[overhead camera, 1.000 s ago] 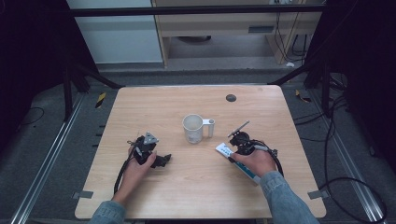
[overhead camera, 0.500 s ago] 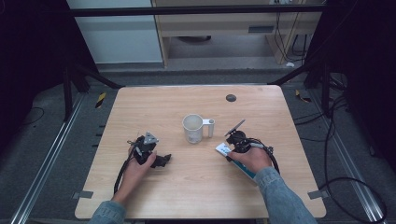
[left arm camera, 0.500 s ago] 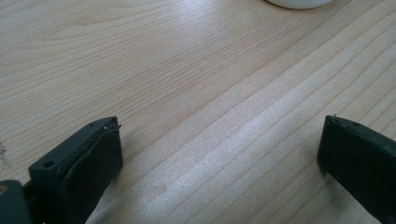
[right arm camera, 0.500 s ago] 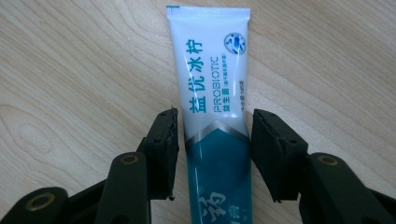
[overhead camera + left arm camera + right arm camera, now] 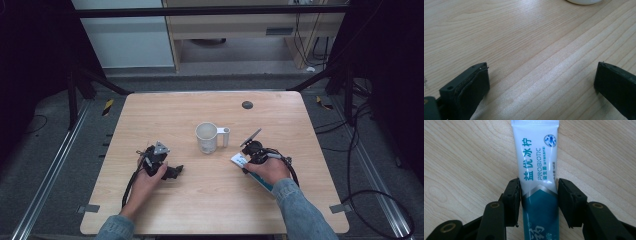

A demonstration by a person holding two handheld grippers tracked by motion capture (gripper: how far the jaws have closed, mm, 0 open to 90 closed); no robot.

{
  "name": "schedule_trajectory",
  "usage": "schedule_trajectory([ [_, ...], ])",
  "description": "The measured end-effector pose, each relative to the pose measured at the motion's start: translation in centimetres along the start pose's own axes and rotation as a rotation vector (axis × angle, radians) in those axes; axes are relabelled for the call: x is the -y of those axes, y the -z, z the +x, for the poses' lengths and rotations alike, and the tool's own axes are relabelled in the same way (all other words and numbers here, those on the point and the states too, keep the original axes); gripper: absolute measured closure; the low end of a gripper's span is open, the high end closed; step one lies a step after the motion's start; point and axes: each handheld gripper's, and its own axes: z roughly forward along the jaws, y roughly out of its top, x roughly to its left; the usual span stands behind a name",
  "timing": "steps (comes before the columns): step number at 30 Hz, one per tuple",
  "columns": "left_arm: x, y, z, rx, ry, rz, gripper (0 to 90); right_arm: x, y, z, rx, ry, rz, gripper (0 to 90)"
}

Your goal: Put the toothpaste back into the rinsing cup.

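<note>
Right tool tighter around tube

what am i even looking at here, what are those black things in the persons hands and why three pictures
A person sits at a wooden table and holds a hand-held gripper in each hand: a tool with two black fingers that squeeze together. The wide picture comes from a fixed camera above the table. The other two come from small cameras riding on the grippers, looking along their fingers.

The left gripper rests over bare wood, its fingers wide apart with nothing between them. The right gripper has its fingers on either side of a white and teal tube that looks like toothpaste and lies flat on the table; the fingers seem to touch its sides. A white mug stands mid-table, between the two hands.
</note>
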Motion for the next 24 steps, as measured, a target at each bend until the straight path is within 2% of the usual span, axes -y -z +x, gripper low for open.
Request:
schedule_trajectory([
  [14, 0.00, 0.00, 0.00, 0.000, 0.000, 0.000, 0.0, -0.05, -0.05, 0.07, 0.001, 0.006, 0.004, 59.5],
  [19, 0.00, 0.00, 0.01, 0.001, -0.001, 0.000, 0.0, -0.09, 0.21, 0.12, -0.017, 0.001, 0.018, 66.2],
  [24, -0.01, -0.01, 0.01, 0.002, -0.001, 0.000, 0.0, -0.01, 0.77, 0.43, -0.016, 0.008, -0.005, 75.0],
])
